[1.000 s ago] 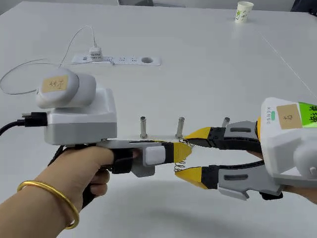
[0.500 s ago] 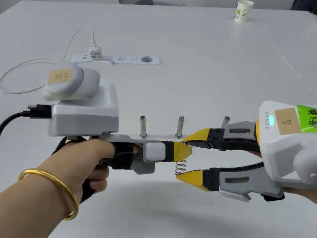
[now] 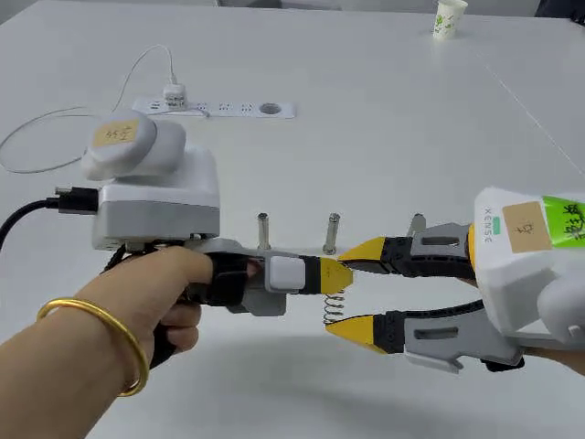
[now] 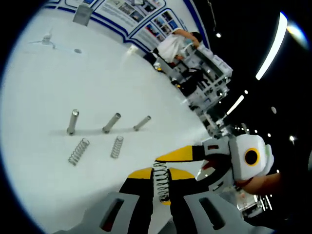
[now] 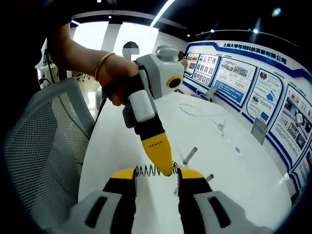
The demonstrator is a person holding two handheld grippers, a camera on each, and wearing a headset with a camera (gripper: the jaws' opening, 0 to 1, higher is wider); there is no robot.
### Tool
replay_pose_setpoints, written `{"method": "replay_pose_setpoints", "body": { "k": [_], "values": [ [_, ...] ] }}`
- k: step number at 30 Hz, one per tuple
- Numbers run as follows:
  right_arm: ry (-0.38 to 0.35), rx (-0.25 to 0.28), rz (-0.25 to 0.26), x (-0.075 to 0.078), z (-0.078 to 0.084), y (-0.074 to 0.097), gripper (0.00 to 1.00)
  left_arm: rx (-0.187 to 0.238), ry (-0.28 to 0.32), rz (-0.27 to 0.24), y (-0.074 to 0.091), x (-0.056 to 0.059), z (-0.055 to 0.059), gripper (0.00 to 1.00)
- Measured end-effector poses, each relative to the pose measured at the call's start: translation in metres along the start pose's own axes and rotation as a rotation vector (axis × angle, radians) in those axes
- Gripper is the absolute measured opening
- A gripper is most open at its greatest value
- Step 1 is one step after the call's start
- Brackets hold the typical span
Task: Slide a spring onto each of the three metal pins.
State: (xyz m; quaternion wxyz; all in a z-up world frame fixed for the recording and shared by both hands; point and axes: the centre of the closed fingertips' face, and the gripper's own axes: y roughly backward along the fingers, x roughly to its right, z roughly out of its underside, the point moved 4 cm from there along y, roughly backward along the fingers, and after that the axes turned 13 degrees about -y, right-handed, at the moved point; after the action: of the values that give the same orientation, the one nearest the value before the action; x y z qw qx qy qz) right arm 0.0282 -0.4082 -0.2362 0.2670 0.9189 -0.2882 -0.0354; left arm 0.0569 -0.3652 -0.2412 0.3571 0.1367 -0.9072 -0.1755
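Note:
Three upright metal pins (image 3: 263,230) (image 3: 332,233) (image 3: 416,222) stand in a row on the white table, and also appear as pins (image 4: 73,122) in the left gripper view. My left gripper (image 3: 336,274) is shut on a small coil spring (image 3: 334,306), which hangs down from its yellow tips in front of the pins. The held spring (image 4: 161,181) runs between the jaws of my left gripper (image 4: 161,173). My right gripper (image 3: 338,293) is open, one jaw on either side of the spring (image 5: 151,170), whose lower end is at the lower jaw. Two loose springs (image 4: 79,151) (image 4: 117,146) lie before the pins.
A white power strip (image 3: 215,110) with a plugged charger and a looping cable (image 3: 55,137) lies at the back left. A paper cup (image 3: 450,18) stands at the far right. An office chair (image 5: 44,146) is off the table's edge.
My left gripper has rolled a little and edged right. The spring, which was tilted, now hangs straighter between the right gripper's jaws. The right gripper has barely moved.

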Motion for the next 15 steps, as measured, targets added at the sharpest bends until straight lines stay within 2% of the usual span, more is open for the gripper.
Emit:
{"method": "replay_pose_setpoints", "body": {
  "k": [7,10,15],
  "values": [
    [-0.027,0.015,0.026,0.003,-0.001,0.002,0.35,0.027,-0.031,-0.024,0.000,0.003,-0.004,0.10],
    [-0.049,0.017,0.039,0.005,0.000,0.004,0.35,0.047,-0.066,-0.045,0.001,0.002,-0.006,0.10],
    [-0.128,0.012,0.073,0.010,0.006,0.008,0.39,0.120,-0.111,-0.075,0.004,0.000,-0.015,0.10]
  ]
}}
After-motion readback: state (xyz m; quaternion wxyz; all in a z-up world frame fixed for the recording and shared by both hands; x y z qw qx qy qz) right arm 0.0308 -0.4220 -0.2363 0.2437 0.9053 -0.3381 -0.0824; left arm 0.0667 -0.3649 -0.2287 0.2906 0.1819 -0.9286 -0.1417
